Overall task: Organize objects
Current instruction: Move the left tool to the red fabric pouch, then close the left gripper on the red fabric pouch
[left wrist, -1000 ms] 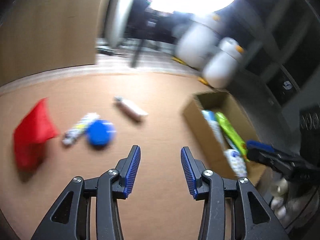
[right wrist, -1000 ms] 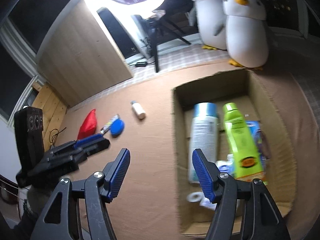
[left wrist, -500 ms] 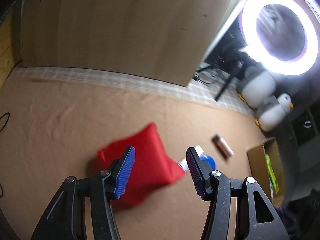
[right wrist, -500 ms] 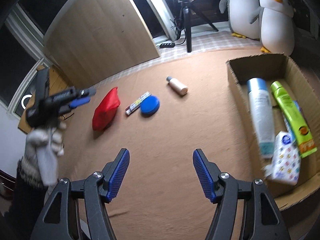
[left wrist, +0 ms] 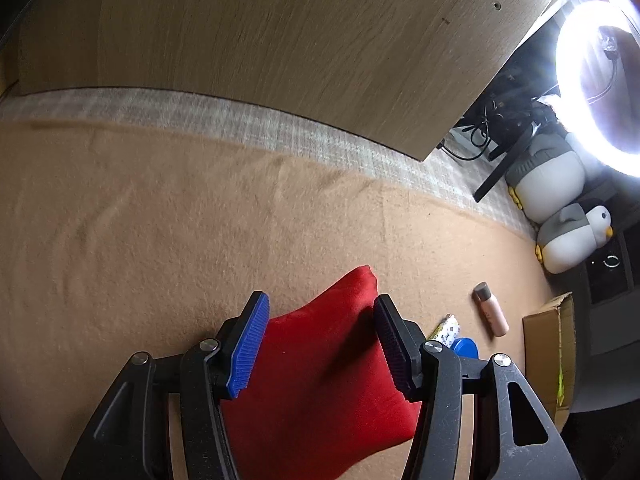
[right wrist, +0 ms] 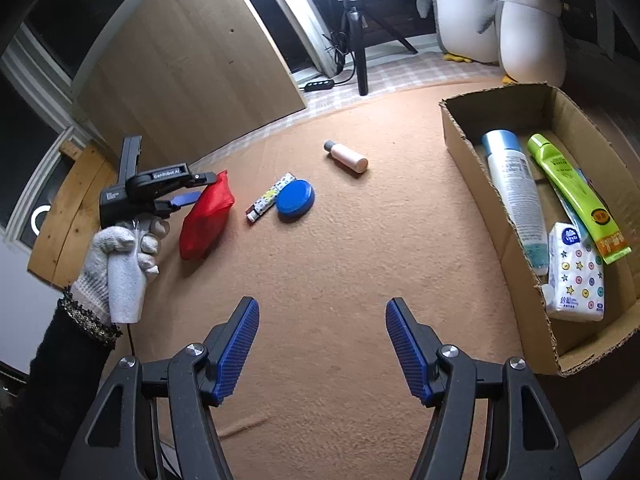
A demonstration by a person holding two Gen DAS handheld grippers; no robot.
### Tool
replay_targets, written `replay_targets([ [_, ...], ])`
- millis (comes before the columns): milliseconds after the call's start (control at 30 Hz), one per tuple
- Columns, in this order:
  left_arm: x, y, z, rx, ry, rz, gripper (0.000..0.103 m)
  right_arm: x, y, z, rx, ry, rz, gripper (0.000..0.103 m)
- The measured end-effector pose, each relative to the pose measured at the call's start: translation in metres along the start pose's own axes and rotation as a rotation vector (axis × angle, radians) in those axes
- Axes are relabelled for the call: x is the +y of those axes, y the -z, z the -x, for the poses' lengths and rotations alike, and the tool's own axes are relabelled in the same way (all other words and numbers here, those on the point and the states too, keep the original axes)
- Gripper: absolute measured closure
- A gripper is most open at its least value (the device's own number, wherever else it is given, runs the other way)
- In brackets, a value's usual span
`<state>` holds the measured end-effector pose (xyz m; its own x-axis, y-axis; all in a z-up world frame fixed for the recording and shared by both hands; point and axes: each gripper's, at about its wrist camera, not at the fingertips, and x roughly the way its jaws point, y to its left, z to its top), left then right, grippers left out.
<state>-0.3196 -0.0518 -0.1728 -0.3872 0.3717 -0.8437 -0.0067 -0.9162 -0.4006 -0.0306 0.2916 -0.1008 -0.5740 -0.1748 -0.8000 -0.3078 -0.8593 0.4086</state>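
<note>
A red cloth pouch (left wrist: 320,360) lies on the tan carpet, and my left gripper (left wrist: 320,300) stands open astride it, one pad on each side, not pressing. The right wrist view shows the same: left gripper (right wrist: 202,188) at the far end of the pouch (right wrist: 206,224). Right of the pouch lie a patterned tube (right wrist: 270,197), a blue round tin (right wrist: 295,197) and a pink bottle (right wrist: 347,157). My right gripper (right wrist: 322,304) hangs open over bare carpet with nothing between its fingers. The cardboard box (right wrist: 456,136) at right holds a white bottle (right wrist: 514,196), a green tube (right wrist: 572,192) and a tissue pack (right wrist: 576,276).
A gloved hand (right wrist: 120,248) carries the left gripper. A wooden panel (right wrist: 192,68) leans at the back left. A tripod (right wrist: 360,52), a power strip (right wrist: 320,85) and two penguin plush toys (right wrist: 528,28) stand beyond the carpet.
The left gripper swung left, away from the box, and came down over the red pouch with its jaws wider. The right gripper shifted from over the box to bare carpet.
</note>
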Motion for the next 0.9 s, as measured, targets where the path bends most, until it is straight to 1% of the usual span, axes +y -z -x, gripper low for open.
replay_targets([
  [167,-0.003,0.012,-0.002,0.008,-0.001,-0.041,0.046,0.002,-0.003,-0.006,0.01,-0.007,0.003,0.041],
  [267,-0.002,0.027,0.0,0.008,0.021,-0.022,0.046,0.006,-0.006,-0.01,0.018,-0.019,0.02,0.041],
  [400,-0.004,0.057,0.001,0.017,0.039,-0.013,0.046,0.012,-0.011,-0.016,0.025,-0.034,0.048,0.041],
  [500,-0.01,0.08,0.008,0.004,0.04,-0.021,0.046,0.016,-0.012,-0.021,0.037,-0.045,0.072,0.041],
  [600,-0.014,0.105,0.014,-0.003,0.062,0.012,0.046,0.018,-0.011,-0.025,0.049,-0.062,0.082,0.041],
  [733,-0.026,0.136,0.022,-0.015,0.054,0.004,0.046,0.018,-0.006,-0.03,0.071,-0.08,0.089,0.041],
  [900,-0.037,0.163,0.03,-0.021,0.046,-0.015,0.046,0.02,0.003,-0.037,0.096,-0.093,0.11,0.041],
])
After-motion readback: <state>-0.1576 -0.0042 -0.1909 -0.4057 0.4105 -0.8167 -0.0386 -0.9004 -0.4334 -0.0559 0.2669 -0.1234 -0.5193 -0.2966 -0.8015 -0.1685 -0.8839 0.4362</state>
